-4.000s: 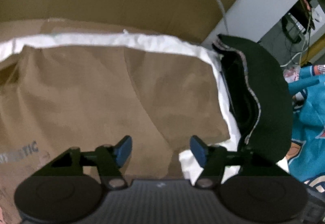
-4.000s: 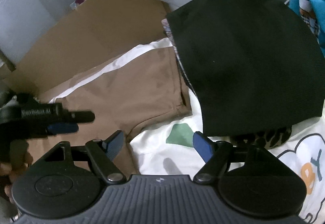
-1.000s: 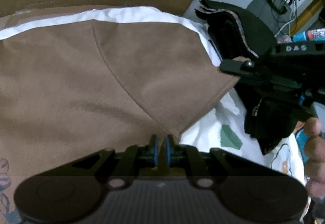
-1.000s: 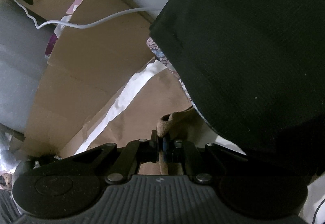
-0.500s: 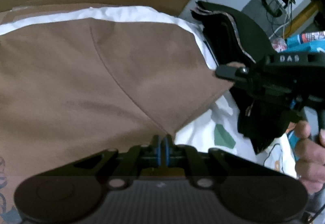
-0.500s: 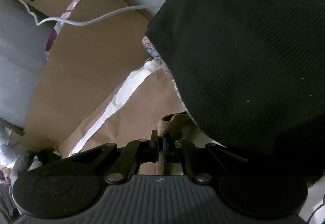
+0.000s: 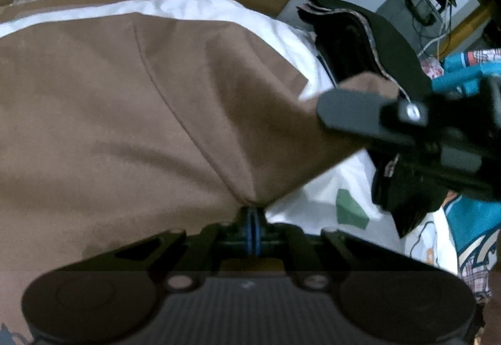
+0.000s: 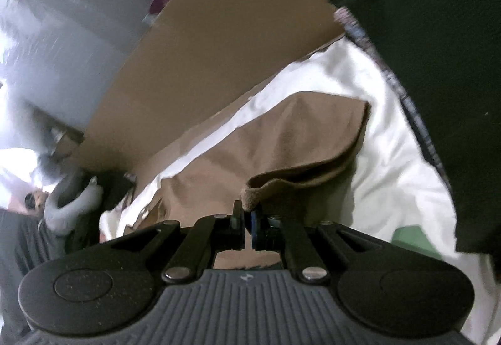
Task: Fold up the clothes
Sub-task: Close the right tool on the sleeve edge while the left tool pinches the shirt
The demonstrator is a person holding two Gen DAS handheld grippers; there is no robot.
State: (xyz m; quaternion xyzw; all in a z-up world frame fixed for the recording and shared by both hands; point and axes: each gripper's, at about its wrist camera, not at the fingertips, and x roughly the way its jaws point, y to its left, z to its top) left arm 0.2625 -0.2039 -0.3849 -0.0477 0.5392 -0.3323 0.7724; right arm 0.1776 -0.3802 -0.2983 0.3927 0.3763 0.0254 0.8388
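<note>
- Two grippers hold one garment: the left gripper (image 7: 253, 221) has its blue pads pinched tight on the near edge of the brown garment (image 7: 125, 113), right where a seam runs down to the hem.
- The right gripper (image 8: 247, 224) is likewise clamped on a rolled-over corner of the same cloth, which curls up out of its closed jaws in the right wrist view.
- The brown garment lies spread across a white sheet (image 7: 219, 10), with brown cardboard (image 8: 225, 41) propped behind it and a stack of dark folded clothes (image 7: 388, 41) just beside its far end.
- Risk, as I judge it: each grip takes only a thin bite of edge. A quick lift or a pull of the two hands away from each other could slide the cloth out of one pinch and leave the fold lopsided.
- The right-hand corner is already doubled over in the jaws, so the fold may carry a crease or a tucked flap into the finished shape.
- The dark stack sits close enough that a swinging corner could brush it and knock the pile askew.
- The sheet underneath may drag and bunch if the garment is dragged and not lifted clear.
- Writing: none can be read now. The right tool's body is motion-blurred in the left wrist view, and a bright turquoise printed fabric (image 7: 472, 219) at the edge shows only patterns.
</note>
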